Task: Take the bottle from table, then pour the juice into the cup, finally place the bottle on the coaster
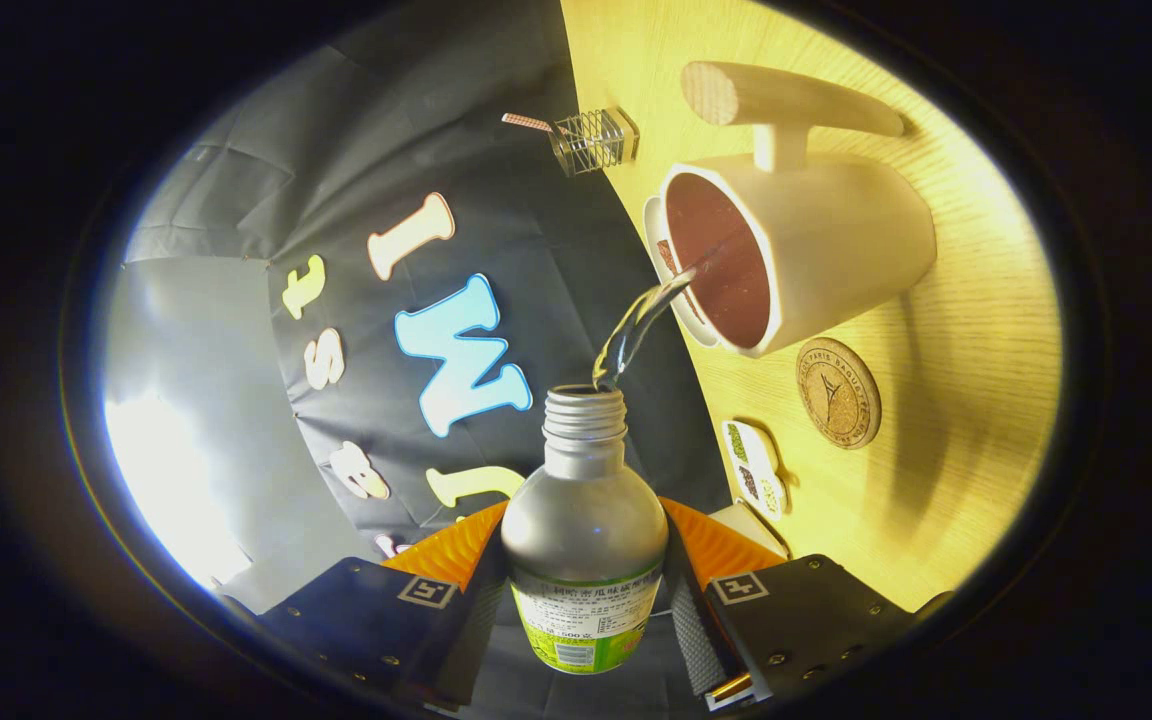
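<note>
My gripper is shut on a clear bottle with a green and white label, one finger pressing each side of its body. The whole view is rolled, so the wooden table stands up beyond the fingers. The bottle is tipped, and its open threaded neck points at a white cup with a long wooden handle. A clear stream of liquid runs from the neck over the cup's rim into its dark inside. A round cork coaster lies on the table beside the cup, bare.
A small wire basket sits at the table's far edge beyond the cup. A small white dish with green and dark bits lies on the table near the fingers. Bright light comes in past the cloth wall.
</note>
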`<state>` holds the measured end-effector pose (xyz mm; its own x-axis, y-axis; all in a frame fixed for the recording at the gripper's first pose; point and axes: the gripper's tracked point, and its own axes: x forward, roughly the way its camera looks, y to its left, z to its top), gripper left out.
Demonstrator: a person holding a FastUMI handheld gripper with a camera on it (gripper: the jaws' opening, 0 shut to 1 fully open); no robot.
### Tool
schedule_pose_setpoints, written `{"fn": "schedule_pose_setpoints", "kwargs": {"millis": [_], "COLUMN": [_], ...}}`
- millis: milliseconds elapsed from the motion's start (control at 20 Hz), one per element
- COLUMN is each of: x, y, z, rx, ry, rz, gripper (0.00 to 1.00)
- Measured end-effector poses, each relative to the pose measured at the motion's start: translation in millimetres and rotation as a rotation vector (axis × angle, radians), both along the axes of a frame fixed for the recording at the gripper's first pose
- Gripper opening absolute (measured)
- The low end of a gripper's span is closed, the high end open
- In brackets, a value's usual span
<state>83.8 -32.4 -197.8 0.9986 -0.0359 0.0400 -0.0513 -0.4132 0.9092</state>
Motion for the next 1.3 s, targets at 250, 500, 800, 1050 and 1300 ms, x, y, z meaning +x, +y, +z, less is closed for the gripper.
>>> {"fn": "schedule_pose_setpoints", "kwargs": {"millis": [250, 500, 800, 1050, 1300], "x": [-2.0, -3.9, -4.1, -4.2, -3.0], "y": [1.4, -0.2, -2.5, -4.9, -13.4], "z": [9.6, 13.0, 13.4, 17.0, 20.9], "rx": [0.030, 0.067, 0.111, 0.138, 0.164], "ry": [-0.007, -0.010, -0.004, -0.006, -0.015], "rz": [-0.004, -0.014, -0.022, -0.034, -0.054], "gripper": [0.77, 0.77, 0.77, 0.77, 0.77]}}
